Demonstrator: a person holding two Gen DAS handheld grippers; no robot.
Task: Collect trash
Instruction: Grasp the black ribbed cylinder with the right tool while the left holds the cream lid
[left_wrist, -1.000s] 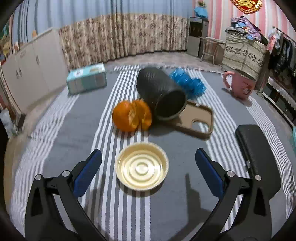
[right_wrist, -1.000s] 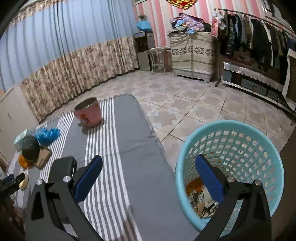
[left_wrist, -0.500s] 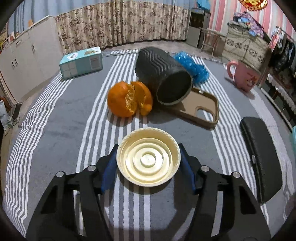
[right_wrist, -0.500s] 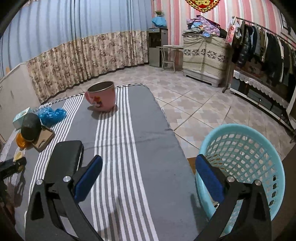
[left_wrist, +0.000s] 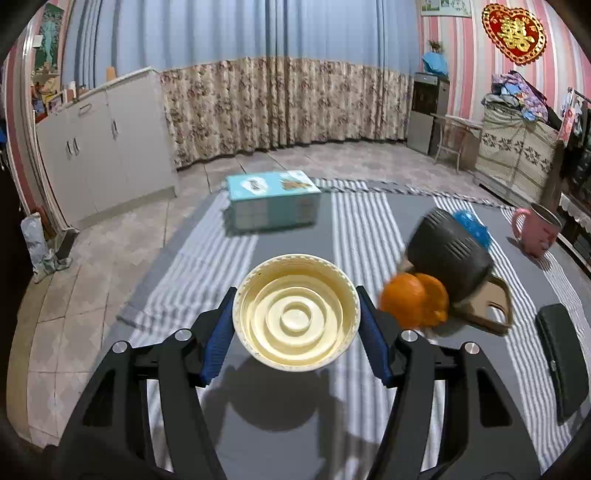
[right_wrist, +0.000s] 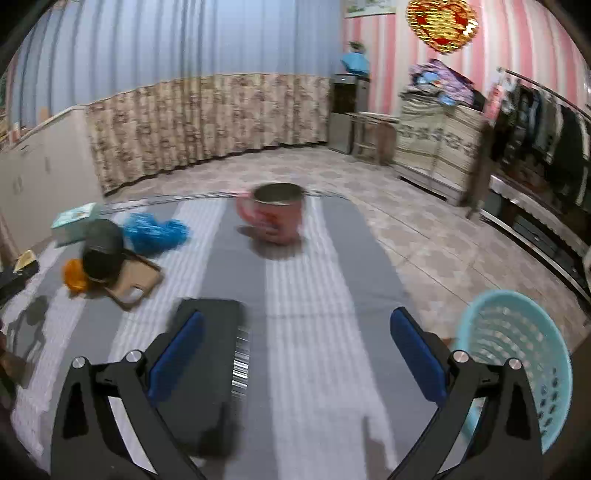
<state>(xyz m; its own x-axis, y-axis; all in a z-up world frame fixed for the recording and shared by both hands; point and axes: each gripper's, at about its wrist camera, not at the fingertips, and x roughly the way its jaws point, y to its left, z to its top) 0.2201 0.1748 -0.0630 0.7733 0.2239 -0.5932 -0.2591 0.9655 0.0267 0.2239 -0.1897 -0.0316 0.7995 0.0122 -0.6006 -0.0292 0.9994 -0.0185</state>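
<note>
The left hand-held gripper (left_wrist: 295, 334) is clamped on the cream plastic lid (left_wrist: 296, 311), now lifted clear of the striped bench (left_wrist: 369, 229), where a second ago it lay between wide-apart jaws. The right hand-held gripper (right_wrist: 295, 354) stands apart and empty. Orange peel (left_wrist: 415, 304) and blue wrapper (right_wrist: 157, 230) remain (lid not yet in the blue basket (right_wrist: 517, 354)).

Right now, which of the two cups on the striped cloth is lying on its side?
The black ribbed cup beside the orange lies on its side. The pink mug stands upright.
</note>
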